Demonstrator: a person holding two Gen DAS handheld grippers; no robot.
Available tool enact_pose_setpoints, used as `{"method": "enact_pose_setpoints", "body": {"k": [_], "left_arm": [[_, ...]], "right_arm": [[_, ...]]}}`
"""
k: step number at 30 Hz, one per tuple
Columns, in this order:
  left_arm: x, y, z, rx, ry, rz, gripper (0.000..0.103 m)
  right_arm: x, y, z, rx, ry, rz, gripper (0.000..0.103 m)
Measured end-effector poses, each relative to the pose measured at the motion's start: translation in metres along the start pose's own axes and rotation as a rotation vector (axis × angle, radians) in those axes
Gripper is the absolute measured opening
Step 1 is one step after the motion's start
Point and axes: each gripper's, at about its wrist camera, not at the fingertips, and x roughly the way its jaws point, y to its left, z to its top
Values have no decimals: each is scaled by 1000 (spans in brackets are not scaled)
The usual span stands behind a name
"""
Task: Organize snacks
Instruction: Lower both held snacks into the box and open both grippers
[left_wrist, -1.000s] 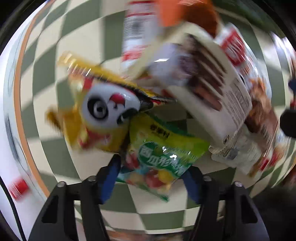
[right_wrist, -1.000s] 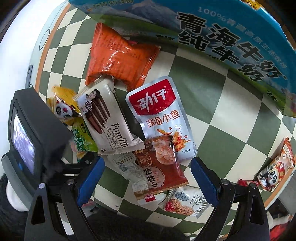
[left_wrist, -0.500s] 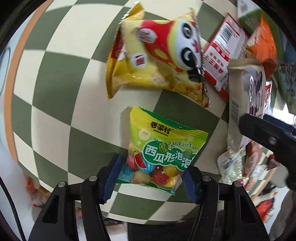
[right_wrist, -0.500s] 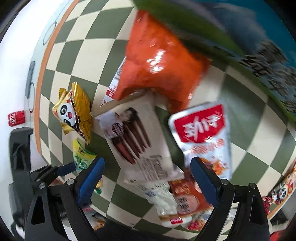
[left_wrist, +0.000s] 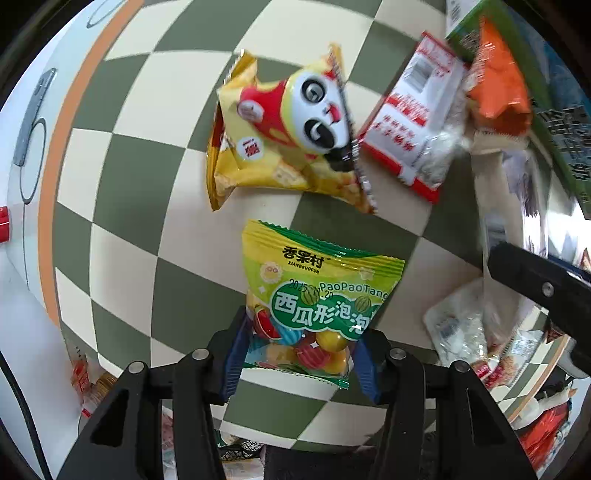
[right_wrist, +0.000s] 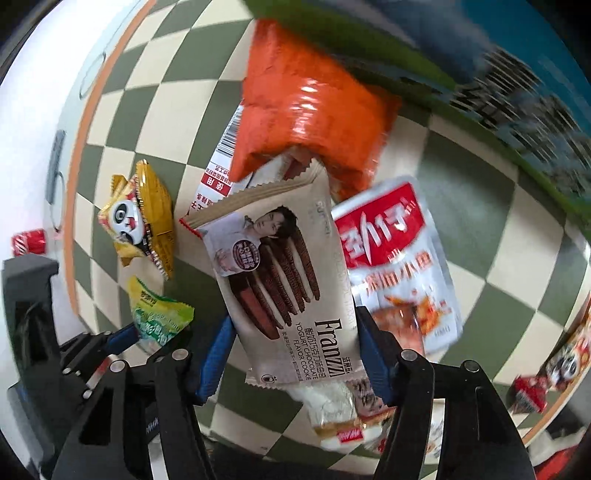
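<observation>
In the left wrist view a green and yellow candy bag (left_wrist: 317, 295) stands between the blue pads of my left gripper (left_wrist: 299, 354). The jaws are closing and the pads press on its two sides. In the right wrist view a beige Franzzi cookie pack (right_wrist: 284, 280) lies lengthwise between the pads of my right gripper (right_wrist: 293, 350). These jaws are closing too, and both pads meet the pack's long edges. The left gripper (right_wrist: 147, 339) with its candy bag (right_wrist: 159, 314) shows at the lower left of that view.
On the green and cream checkered cloth (left_wrist: 147, 184) lie a yellow panda bag (left_wrist: 288, 147), a red and white pack (left_wrist: 413, 125), an orange bag (right_wrist: 306, 110) and a red fish pouch (right_wrist: 395, 258). A blue and green milk carton box (right_wrist: 517, 55) stands behind. More snacks lie at the cloth's right edge.
The right jaws have come in from wide apart onto the cookie pack. The left jaws have narrowed onto the candy bag, and the left view has rolled.
</observation>
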Motion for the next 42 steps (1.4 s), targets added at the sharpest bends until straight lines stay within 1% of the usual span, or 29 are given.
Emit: {"method": "enact_pose_setpoints", "body": {"k": [2, 3, 8, 12, 13, 16, 17, 19, 21, 24, 25, 27, 28, 31, 33, 36, 39, 42], "left_arm": [[-12, -5, -3, 4, -14, -3, 48], [-18, -5, -7, -17, -18, -16, 48], [-68, -34, -15, 31, -91, -68, 48], [-119, -70, -3, 92, -157, -113, 48], [-131, -72, -1, 110, -169, -123, 48], [-172, -93, 21, 162, -223, -158, 48], [-181, -96, 32, 172, -235, -164, 48], [-203, -118, 54, 208, -261, -182, 48], [-216, -135, 81, 231, -281, -181, 48], [-222, -157, 124, 258, -287, -167, 48], [-226, -165, 132, 261, -282, -162, 48], [-221, -177, 165, 264, -260, -149, 48], [-217, -184, 185, 260, -245, -135, 48], [-204, -195, 219, 251, -213, -102, 48], [-192, -201, 244, 243, -187, -76, 48], [-179, -209, 266, 242, -156, -53, 48], [-172, -215, 280, 250, -139, -43, 48], [-164, -219, 293, 253, -131, -26, 49]], "right_arm": [[-12, -10, -9, 31, -10, 49, 66], [-19, -14, -14, 42, -18, 66, 66], [-57, -36, -36, 93, -60, 158, 66], [-101, -63, -50, 135, -125, 218, 66], [-115, -68, -52, 150, -147, 228, 66], [-156, -95, -56, 200, -217, 258, 66], [-166, -101, -58, 216, -240, 263, 66], [-191, -118, -57, 259, -298, 272, 66], [-210, -135, -51, 305, -343, 274, 66], [-230, -165, -38, 383, -390, 273, 66], [-235, -175, -32, 409, -404, 266, 66], [-239, -193, -18, 461, -428, 241, 66], [-240, -200, -9, 485, -431, 233, 66], [-232, -223, 11, 562, -419, 236, 66], [-224, -232, 24, 597, -409, 217, 66], [-211, -241, 38, 623, -386, 175, 66], [-194, -249, 48, 654, -353, 151, 66], [-181, -251, 54, 661, -341, 119, 66]]}}
